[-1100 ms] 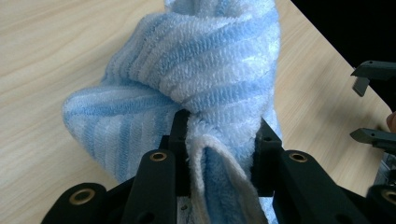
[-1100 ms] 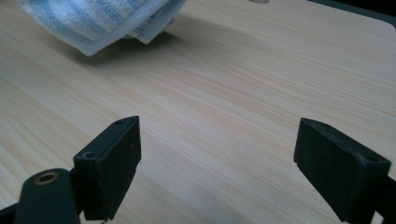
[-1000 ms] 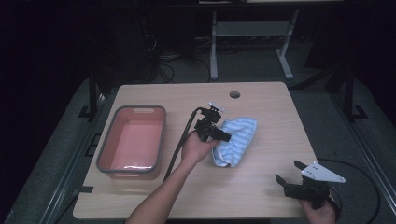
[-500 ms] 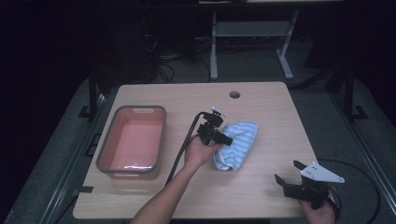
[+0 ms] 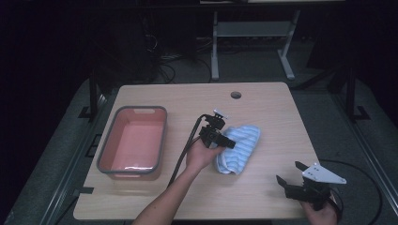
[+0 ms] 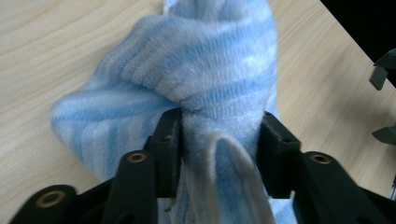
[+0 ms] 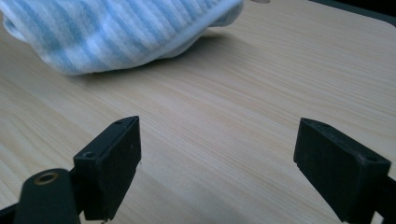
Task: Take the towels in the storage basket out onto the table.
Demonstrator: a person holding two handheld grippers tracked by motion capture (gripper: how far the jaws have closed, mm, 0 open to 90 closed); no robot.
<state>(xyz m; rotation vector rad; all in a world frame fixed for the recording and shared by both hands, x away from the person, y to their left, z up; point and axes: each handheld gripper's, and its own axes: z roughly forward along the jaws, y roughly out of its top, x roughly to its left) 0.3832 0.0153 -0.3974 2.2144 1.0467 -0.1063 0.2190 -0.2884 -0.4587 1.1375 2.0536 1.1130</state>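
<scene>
A blue-and-white striped towel (image 5: 244,140) lies bunched near the middle of the wooden table (image 5: 263,103). My left gripper (image 5: 229,141) presses into its left side. In the left gripper view the towel (image 6: 201,70) is pinched in a fold between the black jaws, so the left gripper (image 6: 219,126) is shut on it. My right gripper (image 5: 288,172) hovers at the table's front right corner, open and holding nothing. In the right gripper view its jaws (image 7: 217,154) stand wide apart over bare wood, with the towel (image 7: 116,32) farther off at upper left.
A grey-rimmed pink tub (image 5: 105,150) sits on the left side of the table, with nothing visible inside. A round cable hole (image 5: 235,95) is near the far edge. The left gripper's cable (image 5: 180,157) runs back along the forearm. Dark floor and desk legs lie beyond.
My left gripper has shifted slightly toward the front edge and settled onto the towel, bunching it a little. The right gripper has stayed put.
</scene>
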